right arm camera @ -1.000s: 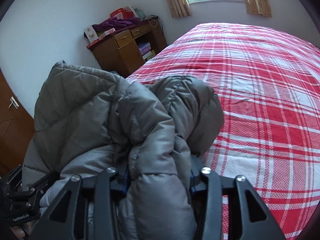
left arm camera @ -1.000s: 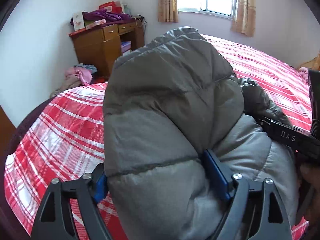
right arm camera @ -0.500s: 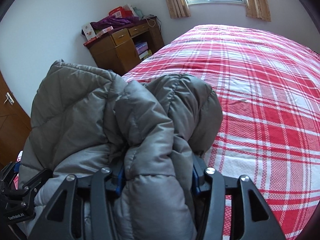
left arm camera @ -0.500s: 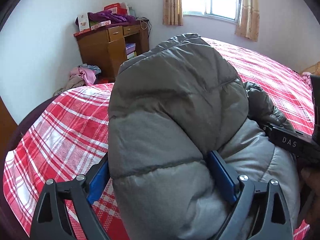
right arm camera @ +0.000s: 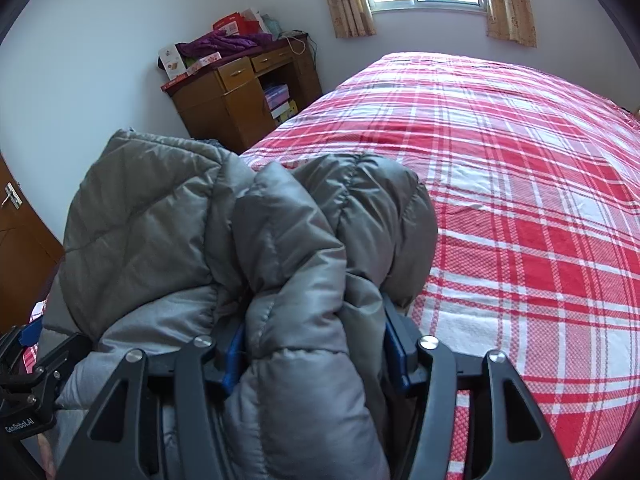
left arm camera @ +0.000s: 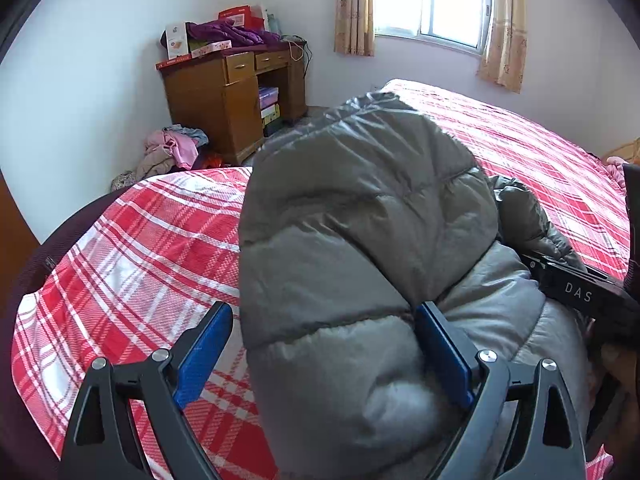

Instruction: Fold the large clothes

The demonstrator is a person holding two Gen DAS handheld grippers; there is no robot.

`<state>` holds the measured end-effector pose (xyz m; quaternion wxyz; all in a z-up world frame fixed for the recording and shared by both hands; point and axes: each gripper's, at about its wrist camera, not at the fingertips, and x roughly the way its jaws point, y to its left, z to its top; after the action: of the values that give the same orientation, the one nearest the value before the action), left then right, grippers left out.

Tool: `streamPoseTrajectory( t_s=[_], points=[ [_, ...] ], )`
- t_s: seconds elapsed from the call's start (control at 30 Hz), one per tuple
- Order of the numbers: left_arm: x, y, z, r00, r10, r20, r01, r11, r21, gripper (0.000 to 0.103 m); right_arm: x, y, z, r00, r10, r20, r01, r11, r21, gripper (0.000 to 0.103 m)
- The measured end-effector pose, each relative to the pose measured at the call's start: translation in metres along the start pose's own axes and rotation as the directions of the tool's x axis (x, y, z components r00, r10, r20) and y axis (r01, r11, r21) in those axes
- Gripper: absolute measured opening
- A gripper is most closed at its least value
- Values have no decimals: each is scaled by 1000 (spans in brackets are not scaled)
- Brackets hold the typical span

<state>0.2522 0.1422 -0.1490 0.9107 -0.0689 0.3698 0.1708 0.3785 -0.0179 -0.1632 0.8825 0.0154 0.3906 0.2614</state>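
A large grey puffer jacket [left arm camera: 360, 240] lies bunched at the near end of a bed with a red and white plaid cover [left arm camera: 132, 256]. My left gripper [left arm camera: 324, 352] is open: its left blue pad [left arm camera: 204, 352] stands clear of the jacket, its right pad touches the padding that bulges between the jaws. My right gripper [right arm camera: 316, 344] is shut on a thick fold of the jacket [right arm camera: 288, 248]. The right gripper's body shows at the right edge of the left wrist view [left arm camera: 580, 292]; the left gripper shows at the lower left of the right wrist view [right arm camera: 28, 380].
A wooden desk [left arm camera: 228, 96] piled with boxes and purple clothes stands against the far wall left of the bed. A heap of pink clothes [left arm camera: 172, 148] lies on the floor beside it. A curtained window [left arm camera: 432, 0] is behind. The plaid bed [right arm camera: 520, 200] stretches far right.
My left gripper's jaws have opened, and its left pad has come away from the jacket. My right gripper keeps its grip. Both views have shifted slightly.
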Motion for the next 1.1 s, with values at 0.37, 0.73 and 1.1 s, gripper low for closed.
streamPoseTrajectory(
  t_s=[0.37, 0.73, 1.1],
  points=[
    [-107, 18, 5, 980, -33, 195, 38, 999, -19, 93, -89, 25, -6, 992, -45, 117, 51, 998, -48, 81],
    [-165, 47, -8, 951, -44, 305, 62, 997, -52, 93, -163, 67, -17, 970, -25, 241, 52, 993, -109, 83],
    [-171, 57, -15, 949, -54, 310, 76, 995, -59, 93, -180, 91, -21, 962, -13, 274, 57, 986, -156, 83]
  ],
)
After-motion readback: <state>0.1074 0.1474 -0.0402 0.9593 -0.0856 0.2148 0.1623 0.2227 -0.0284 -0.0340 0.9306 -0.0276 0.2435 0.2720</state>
